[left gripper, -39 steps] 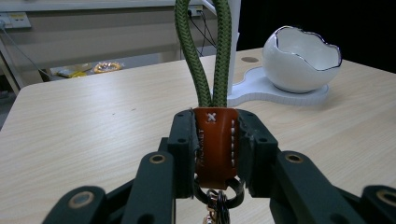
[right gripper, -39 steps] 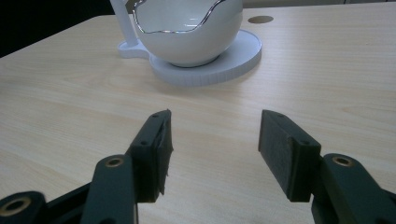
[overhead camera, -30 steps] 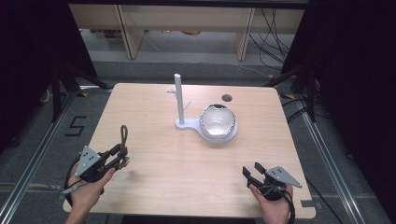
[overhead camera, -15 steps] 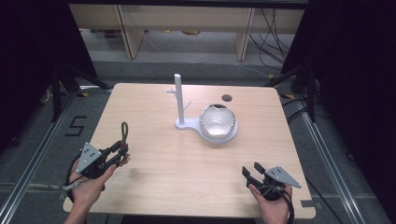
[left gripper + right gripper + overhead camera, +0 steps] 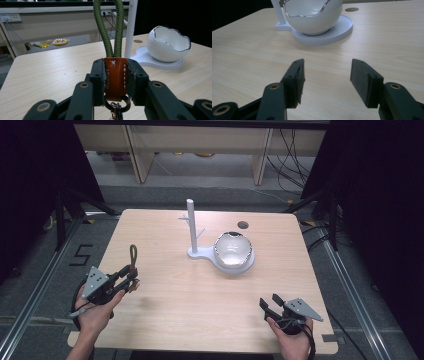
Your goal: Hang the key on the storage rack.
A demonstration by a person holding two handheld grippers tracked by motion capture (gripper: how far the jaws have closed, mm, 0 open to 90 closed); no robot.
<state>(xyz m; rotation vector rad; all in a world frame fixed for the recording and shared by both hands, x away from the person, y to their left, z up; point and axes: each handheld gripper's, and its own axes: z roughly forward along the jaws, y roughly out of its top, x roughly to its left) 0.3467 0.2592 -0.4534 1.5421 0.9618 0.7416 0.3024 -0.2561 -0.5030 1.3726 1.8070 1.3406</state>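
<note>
Left gripper view: the left claw [image 5: 115,82] pinches the brown tab [image 5: 115,77] of a light, floppy keychain [image 5: 110,30] above the table [image 5: 50,72], a good firm spot, while the right claw [image 5: 327,82] is spread.

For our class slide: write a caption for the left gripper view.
Left gripper clamps brown leather key fob with green cord loop.

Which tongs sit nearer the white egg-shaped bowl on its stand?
Right, narrowly. The right tongs lie open at the near edge, just right of the white bowl; the left tongs grip a keychain strap far to its left.
</note>
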